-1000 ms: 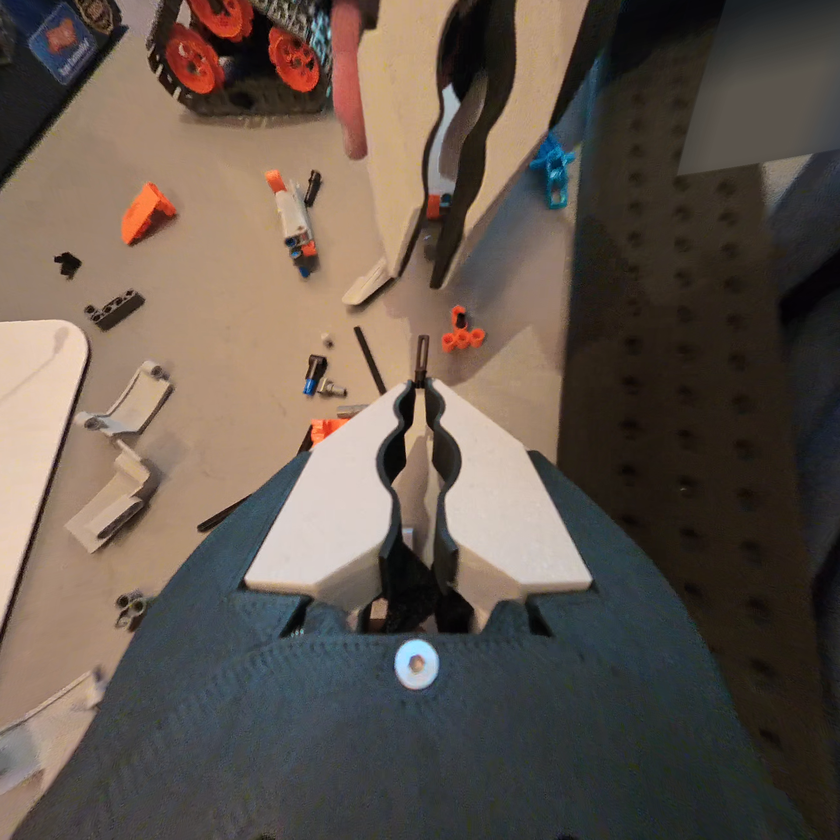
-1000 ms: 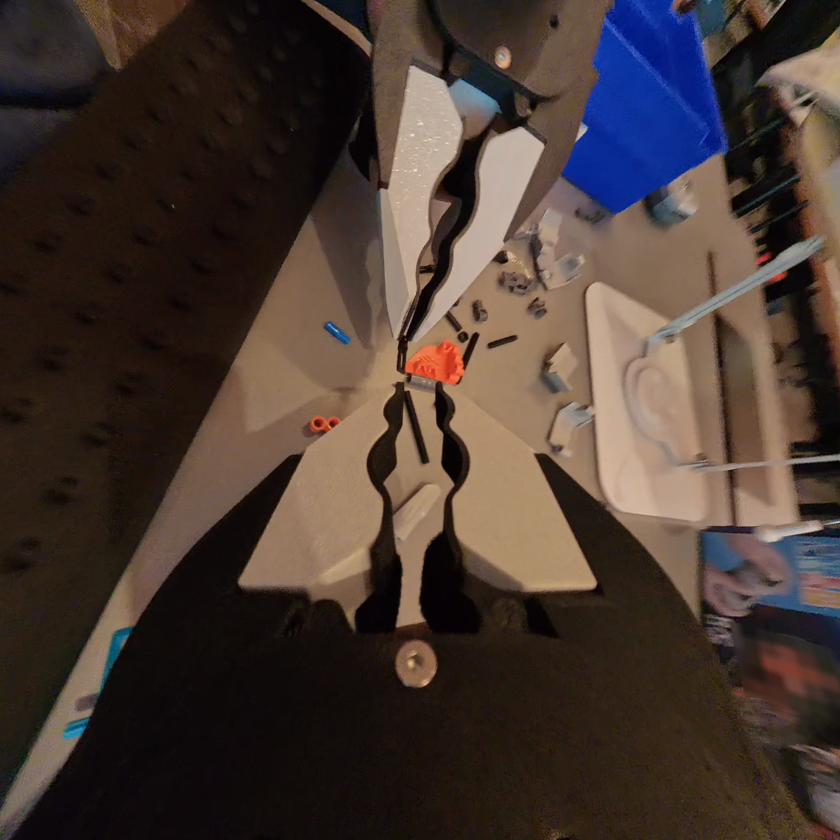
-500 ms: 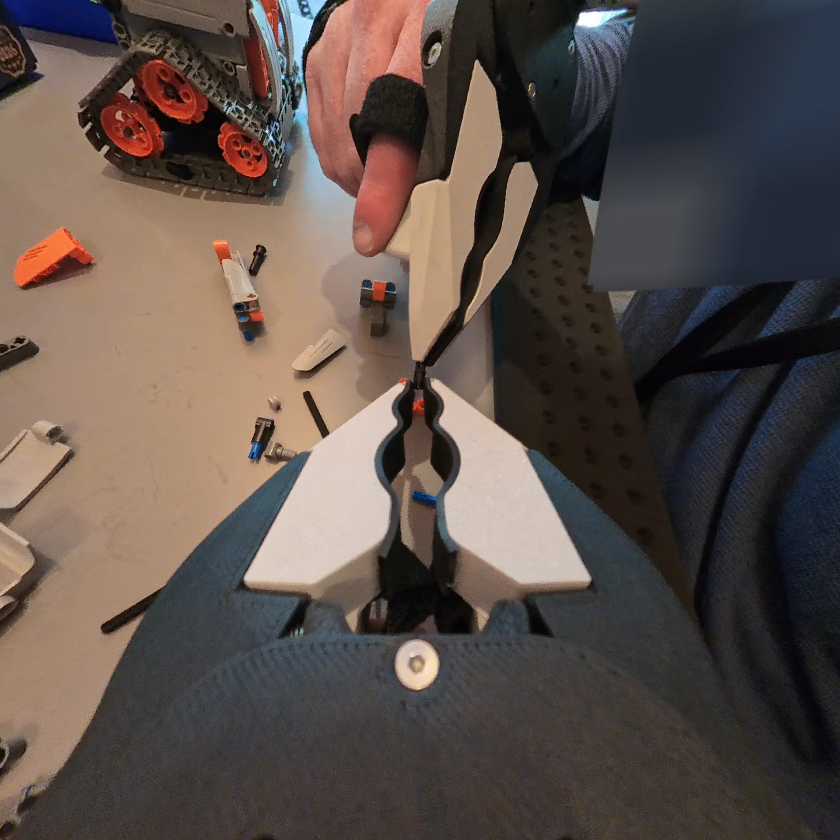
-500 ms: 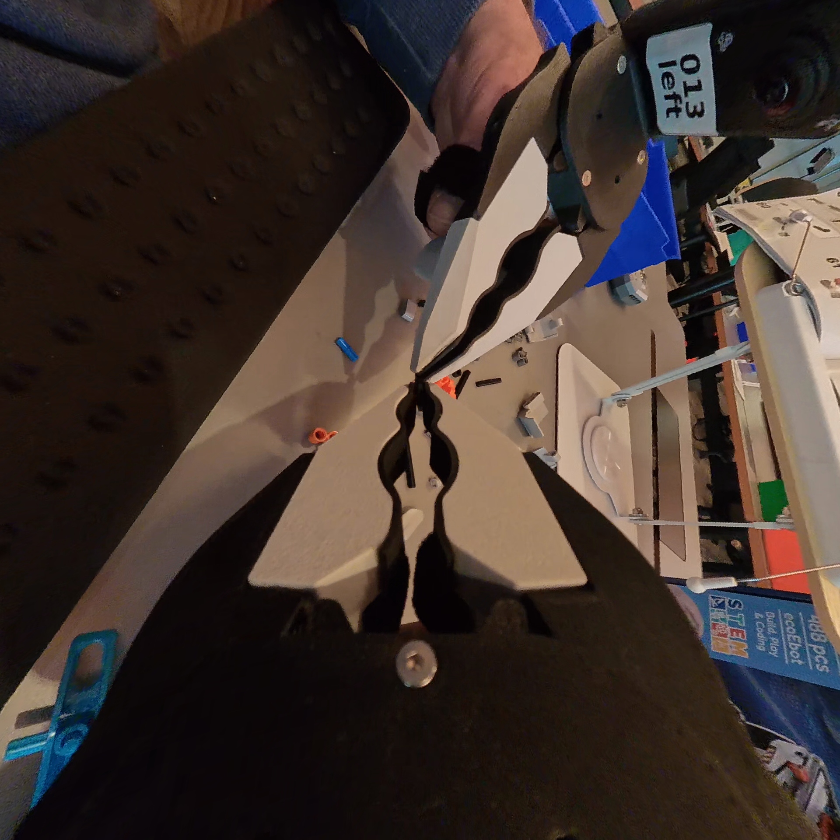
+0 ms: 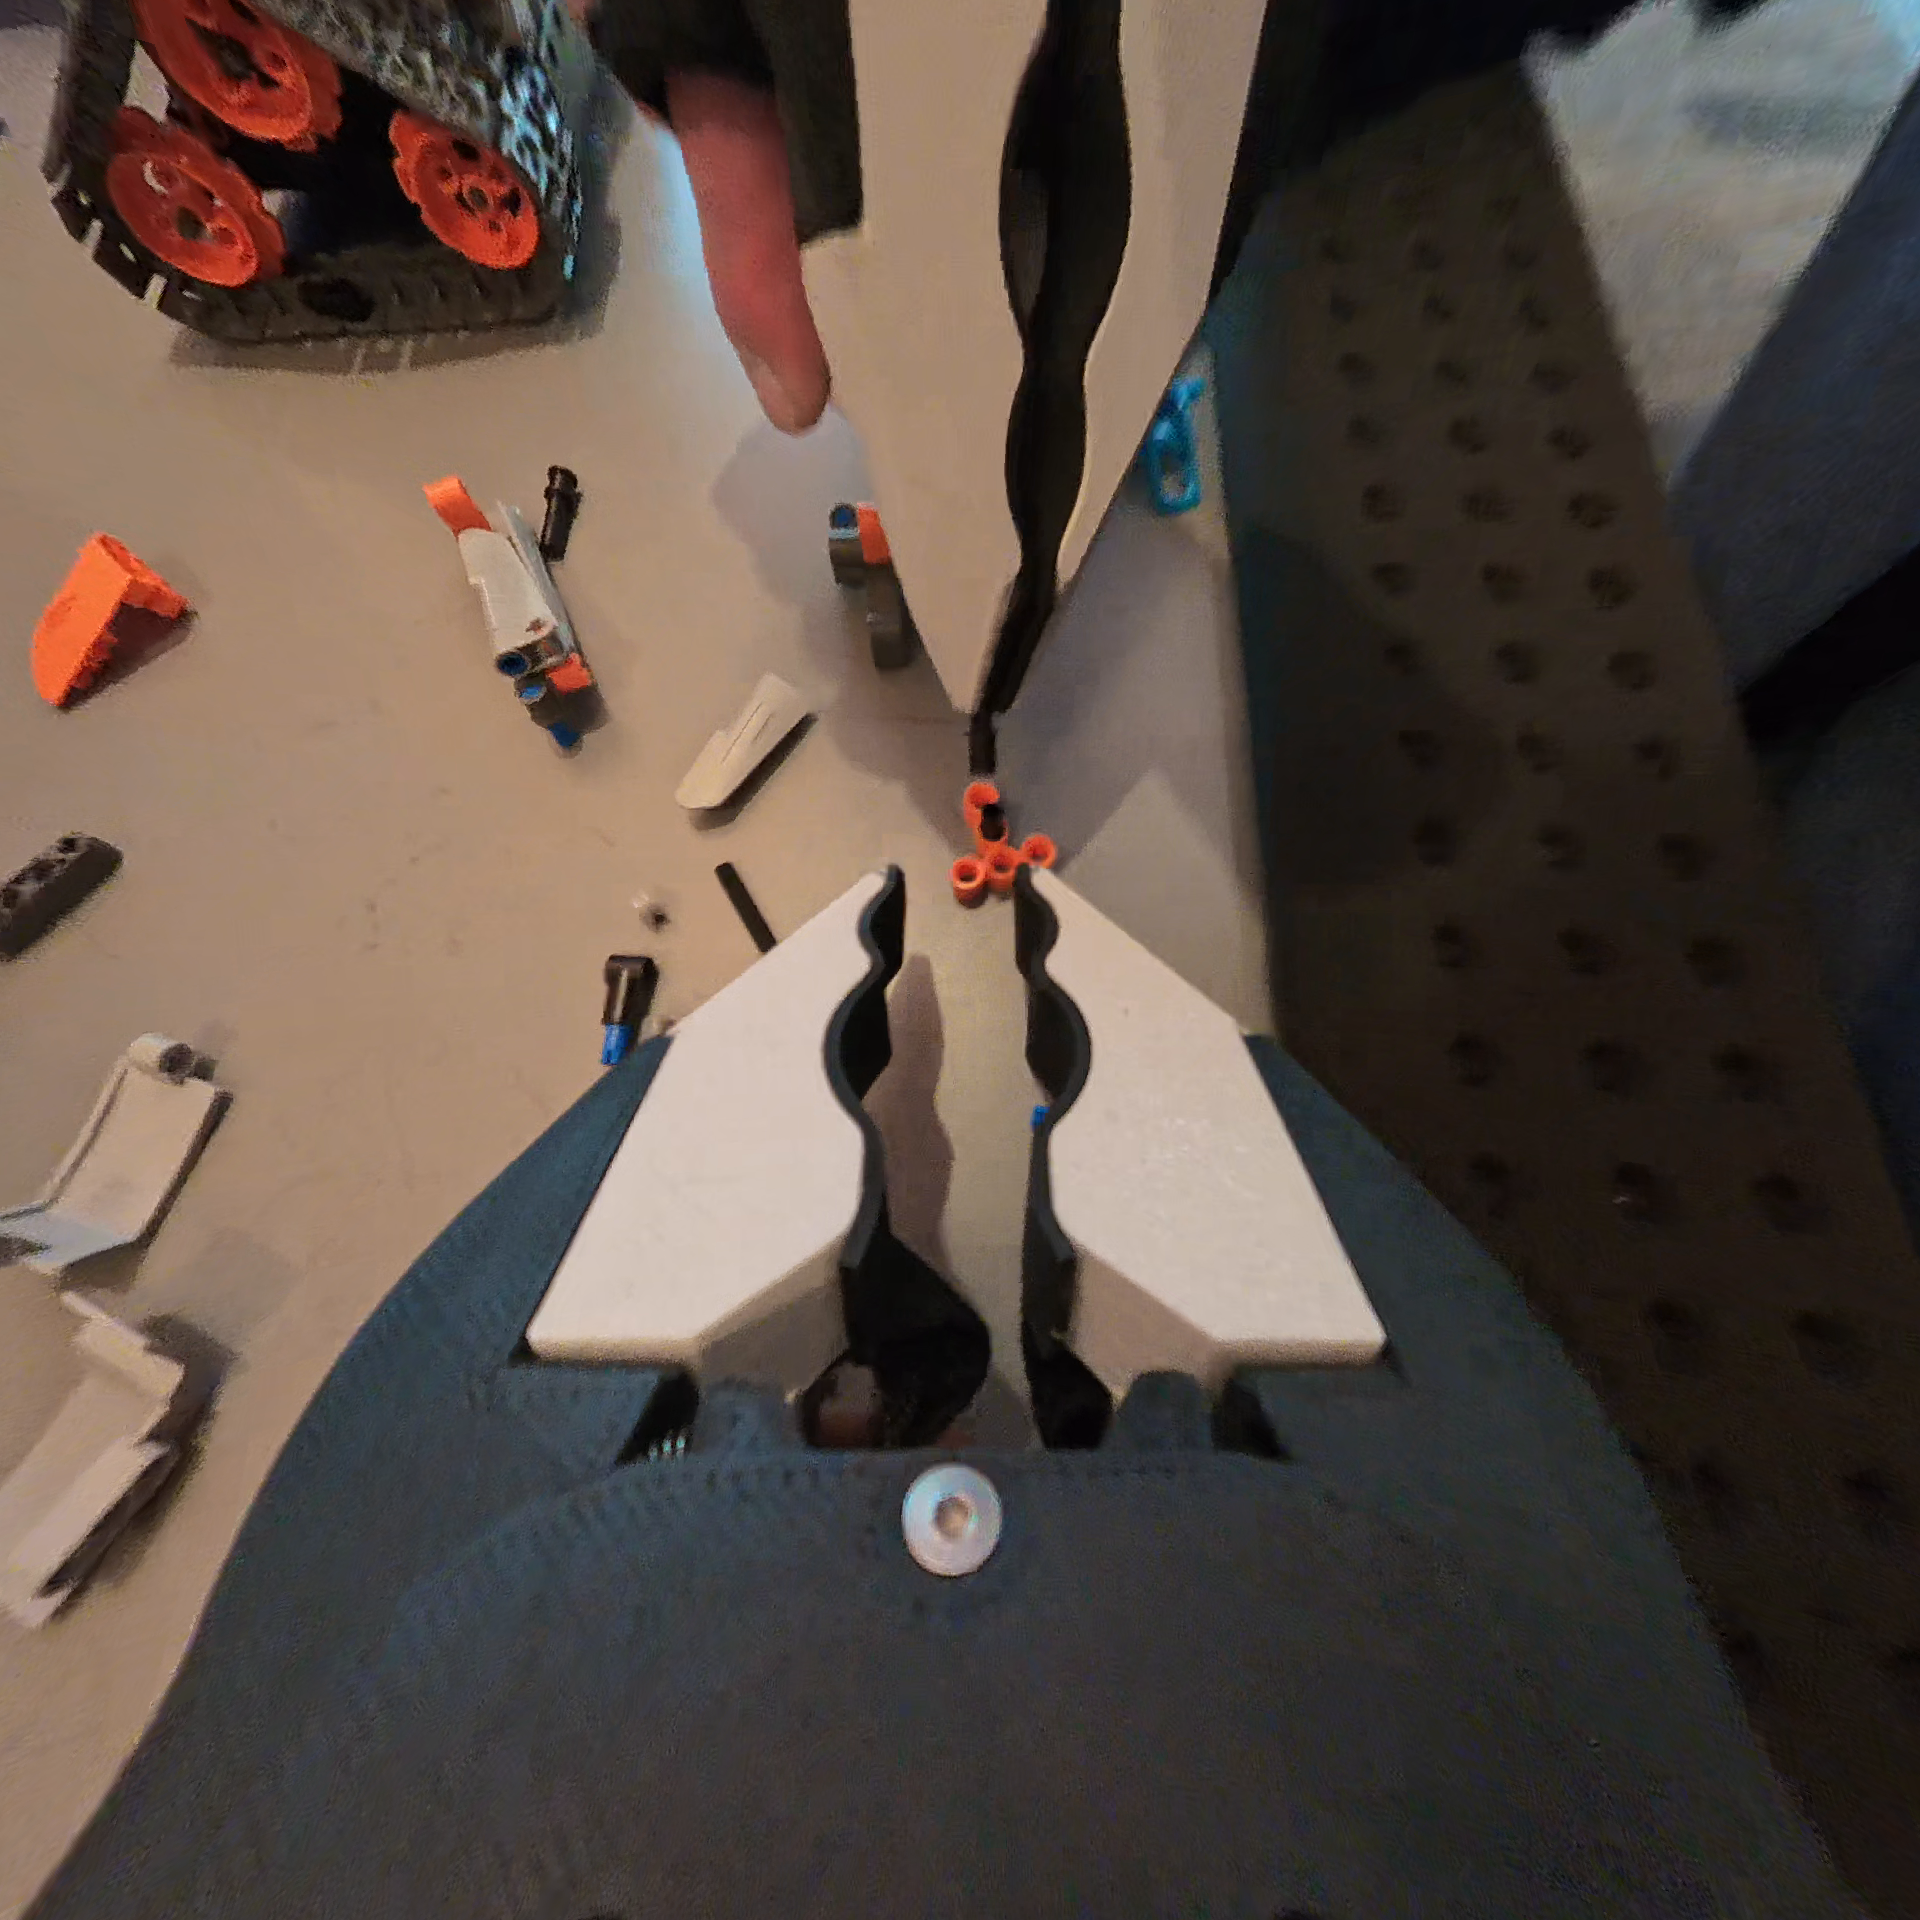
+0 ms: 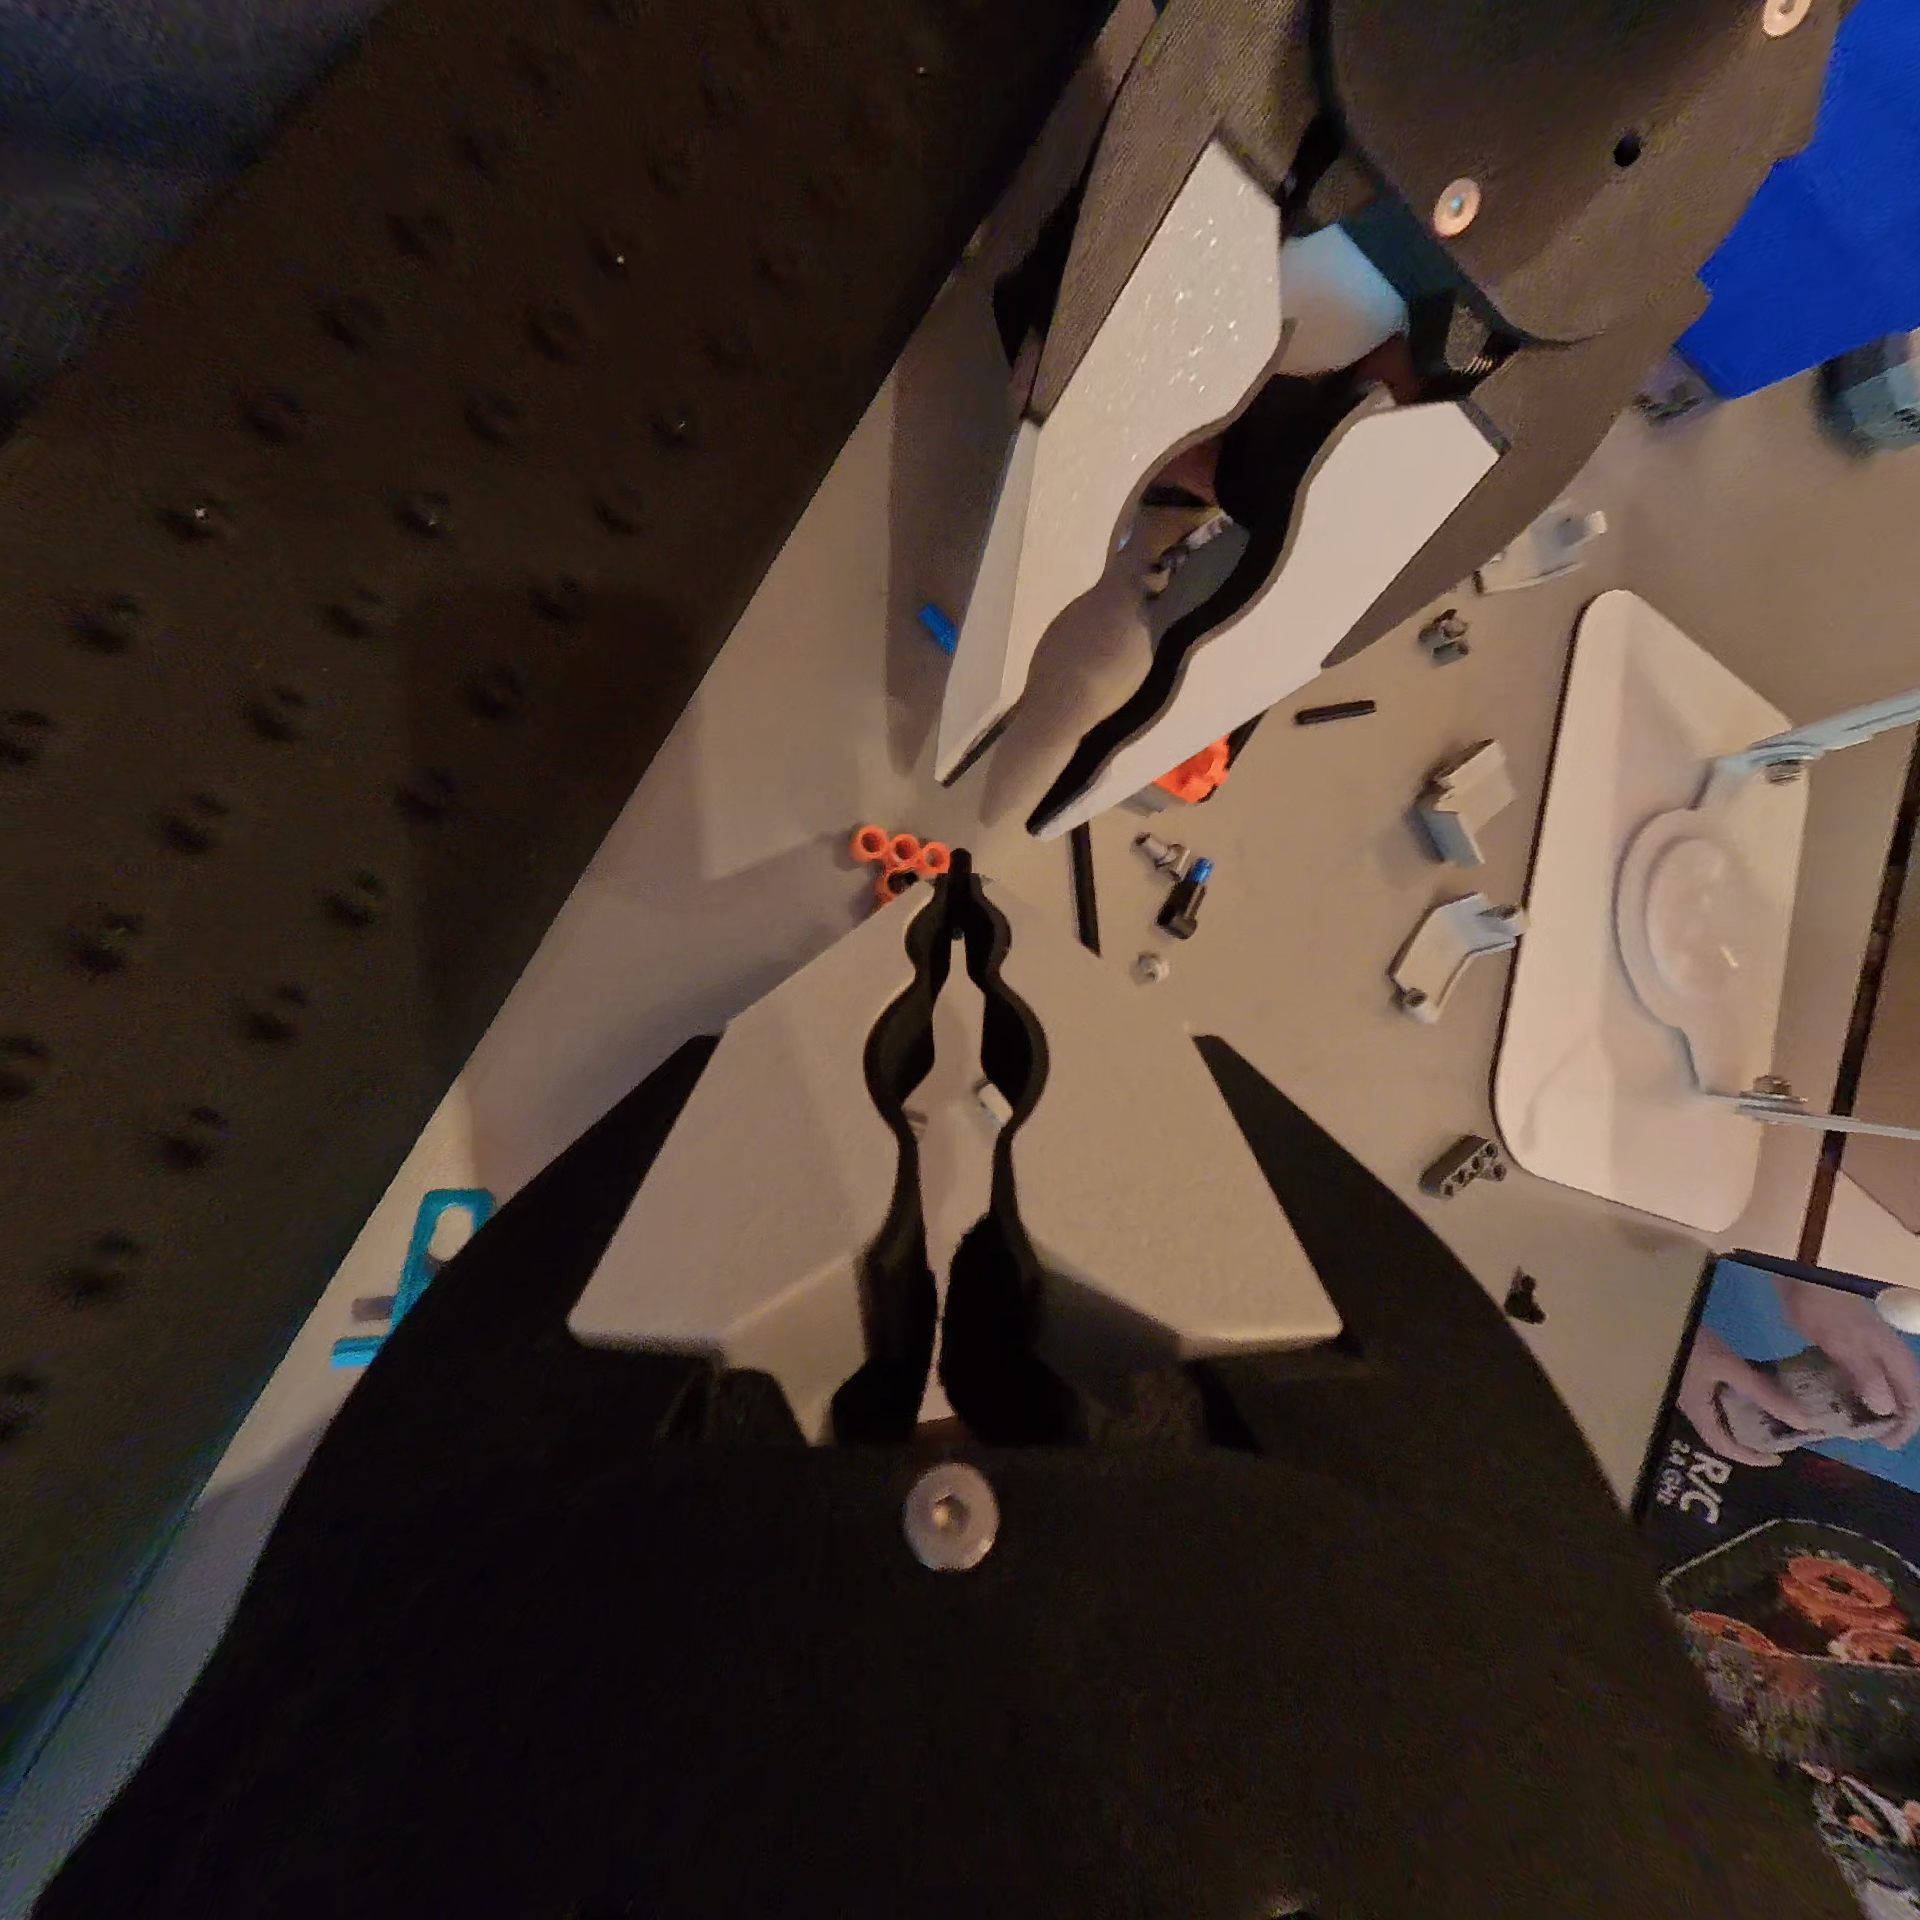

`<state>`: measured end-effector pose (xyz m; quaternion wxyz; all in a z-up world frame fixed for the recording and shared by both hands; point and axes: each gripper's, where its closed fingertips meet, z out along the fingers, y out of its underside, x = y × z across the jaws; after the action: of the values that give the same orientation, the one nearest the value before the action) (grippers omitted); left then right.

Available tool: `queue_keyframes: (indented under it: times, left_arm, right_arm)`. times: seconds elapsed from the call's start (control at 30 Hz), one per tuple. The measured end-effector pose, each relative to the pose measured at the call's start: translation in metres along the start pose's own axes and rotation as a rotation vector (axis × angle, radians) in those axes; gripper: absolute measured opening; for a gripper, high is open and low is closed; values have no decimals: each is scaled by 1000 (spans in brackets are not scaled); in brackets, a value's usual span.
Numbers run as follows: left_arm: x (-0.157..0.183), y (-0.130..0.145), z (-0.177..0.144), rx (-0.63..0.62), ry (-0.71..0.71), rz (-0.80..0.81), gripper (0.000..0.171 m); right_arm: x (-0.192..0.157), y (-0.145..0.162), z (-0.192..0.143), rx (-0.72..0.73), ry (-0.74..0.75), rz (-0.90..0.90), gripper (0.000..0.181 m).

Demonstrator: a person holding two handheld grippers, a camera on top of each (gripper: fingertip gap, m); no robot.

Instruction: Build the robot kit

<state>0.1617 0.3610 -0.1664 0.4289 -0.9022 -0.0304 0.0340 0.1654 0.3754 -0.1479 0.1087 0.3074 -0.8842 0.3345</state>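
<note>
My right gripper (image 6: 958,902) is shut on a small black pin (image 6: 958,868), which sticks out past its tips. In the left wrist view it comes down from the top (image 5: 987,717) with the pin (image 5: 982,743) just above an orange cross-shaped connector (image 5: 997,847) lying on the grey table. My left gripper (image 5: 958,883) is open and empty, its tips on either side of the connector's near edge. In the right wrist view the left gripper (image 6: 1003,795) hangs open just beyond the connector (image 6: 899,857). A person's finger (image 5: 758,260) points down beside the right gripper.
A tracked vehicle with orange wheels (image 5: 312,177) stands far left. Loose parts lie around: an orange wedge (image 5: 99,613), a white-and-grey assembly (image 5: 514,597), grey panels (image 5: 114,1143), a blue piece (image 5: 1174,447). A dark studded mat (image 5: 1507,831) borders the table. A white tray (image 6: 1662,914) lies to the right. Both grippers' tips are close together, under 4 cm apart.
The black pin has passed from my left gripper to my right. The left gripper was shut on it, then both met at it, and now the left has opened.
</note>
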Motion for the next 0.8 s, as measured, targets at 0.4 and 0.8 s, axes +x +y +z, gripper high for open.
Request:
queue_keyframes:
  times: [0.4,0.8]
  left_arm:
    - [13,12,22,-128,10,126,6]
    - [9,6,28,-122,-133,139,6]
  right_arm:
    - [-15,23,13,-103,-58,107,0]
    - [-14,20,1,-112,-28,104,0]
